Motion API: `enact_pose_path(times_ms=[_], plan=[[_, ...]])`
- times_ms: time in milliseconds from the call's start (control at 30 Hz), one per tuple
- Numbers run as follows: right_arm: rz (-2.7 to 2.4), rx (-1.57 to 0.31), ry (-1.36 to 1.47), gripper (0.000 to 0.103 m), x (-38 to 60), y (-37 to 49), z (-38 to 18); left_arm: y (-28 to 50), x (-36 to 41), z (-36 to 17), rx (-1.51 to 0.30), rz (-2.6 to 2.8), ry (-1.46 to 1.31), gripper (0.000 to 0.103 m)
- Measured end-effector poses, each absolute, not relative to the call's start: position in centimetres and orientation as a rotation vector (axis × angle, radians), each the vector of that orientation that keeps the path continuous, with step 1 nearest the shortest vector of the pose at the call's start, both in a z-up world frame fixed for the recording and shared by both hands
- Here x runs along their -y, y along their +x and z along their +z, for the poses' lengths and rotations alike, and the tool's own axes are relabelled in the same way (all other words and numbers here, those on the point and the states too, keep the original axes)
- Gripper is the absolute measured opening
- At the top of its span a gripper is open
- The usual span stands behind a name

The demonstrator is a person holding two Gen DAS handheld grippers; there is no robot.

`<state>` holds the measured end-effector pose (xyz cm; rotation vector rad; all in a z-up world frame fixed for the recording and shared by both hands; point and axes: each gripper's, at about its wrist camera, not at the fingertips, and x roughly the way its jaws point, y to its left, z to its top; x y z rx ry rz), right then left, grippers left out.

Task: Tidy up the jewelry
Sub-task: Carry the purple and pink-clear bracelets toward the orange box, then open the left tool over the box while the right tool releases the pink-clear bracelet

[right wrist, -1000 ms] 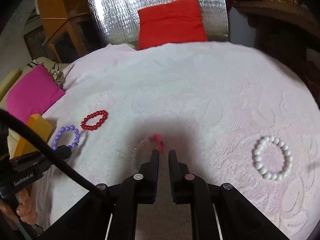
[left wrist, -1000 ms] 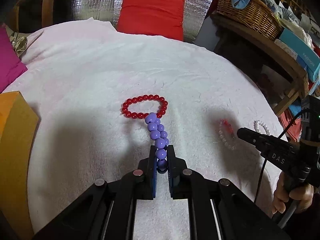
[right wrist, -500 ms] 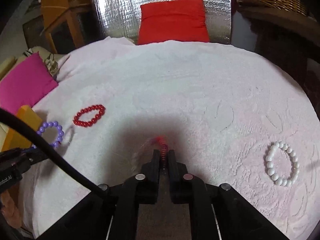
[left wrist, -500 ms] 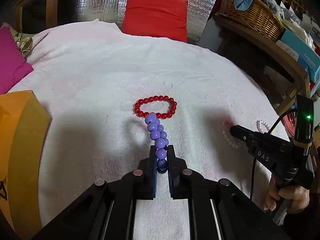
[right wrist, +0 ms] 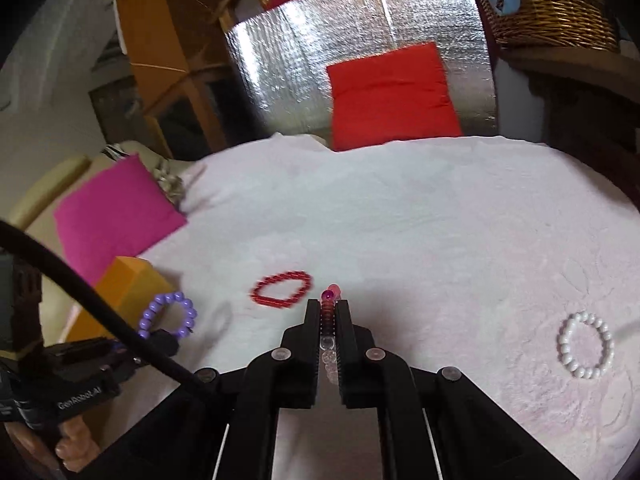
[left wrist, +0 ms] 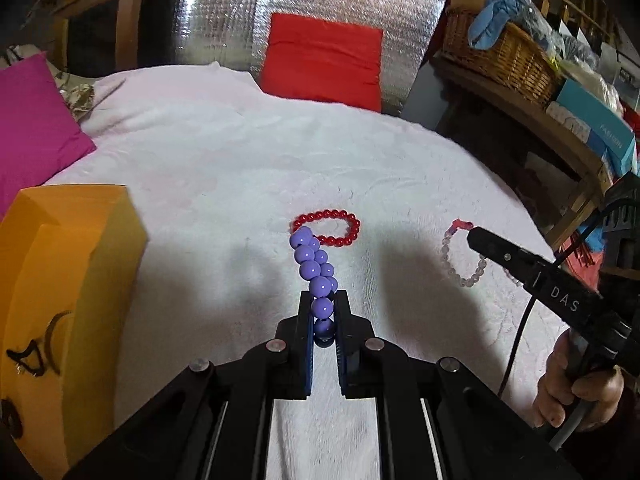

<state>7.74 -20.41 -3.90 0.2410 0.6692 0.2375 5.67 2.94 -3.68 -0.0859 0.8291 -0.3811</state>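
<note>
A: Status, left gripper (left wrist: 323,312): jaws narrow, clamped on the purple bracelet (left wrist: 316,276). Beads stack up and away from the jaws, lifted off the white towel (left wrist: 224,184). Frame centre, left wrist view.

B: Red bracelet (left wrist: 327,227)?

A: Flat on the towel, just above the top purple bead in the frame. Whether they touch, cannot tell. In the right wrist view it sits just left of the jaw tips, blurred.

B: Right gripper (right wrist: 329,312)?

A: Jaws nearly together, pinching the clear bracelet (right wrist: 328,344) edge-on. Red and pink beads poke out at the tips, clear beads run down between the jaws. From the left wrist view, right of centre, the same bracelet shows as a loop hanging at the right gripper's tip, above the towel.

B: Anything else on the towel?

A: White bracelet (right wrist: 585,345), lower right of the right wrist view, lying flat, well apart from the rest. Orange box (left wrist: 68,300) at left edge of the left wrist view, black markings on its near face.

B: Background?

A: Red cushion (left wrist: 322,66) top centre against silver foil panel (left wrist: 224,20). Pink cushion (left wrist: 32,120) upper left. Wicker basket (left wrist: 500,56) on a wooden shelf, upper right. Person's right hand (left wrist: 576,396) on the handle, lower right of the left wrist view.
</note>
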Motion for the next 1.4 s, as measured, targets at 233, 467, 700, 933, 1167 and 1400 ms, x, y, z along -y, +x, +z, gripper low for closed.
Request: enact_pose_path(times_ms=[233,467,700,933,1167,1400], plan=[[0.289,-0.632,0.262,0.008,18.0,6.4,-2.8,3.1,-5.8,-1.5,-0.746,-0.333,-0.123,0.01],[0.334,-0.615,0.272,0.008,14.7,5.5,-2.2,0.3,-10.4,-0.1,-0.697,-0.249,-0.19,0.01],[0.436,-0.624,0.216,0.008,9.3,3.8,-1.1,-3.2,-18.1,0.4,-0.67,-0.063,-0.228,0.01],[0.594,-0.617,0.175,0.008,2.2,1.8,1.0,-6.3,-24.4,0.9,-0.654,0.057,-0.245,0.01],[0.729,-0.648,0.17,0.008,-4.0,0.1,1.0,-7.7,-26.6,-1.2,-0.696,0.054,-0.3,0.01],[0.771,-0.72,0.165,0.008,-7.2,0.4,-1.3,-7.5,-26.2,-3.2,-0.747,0.043,-0.294,0.01]])
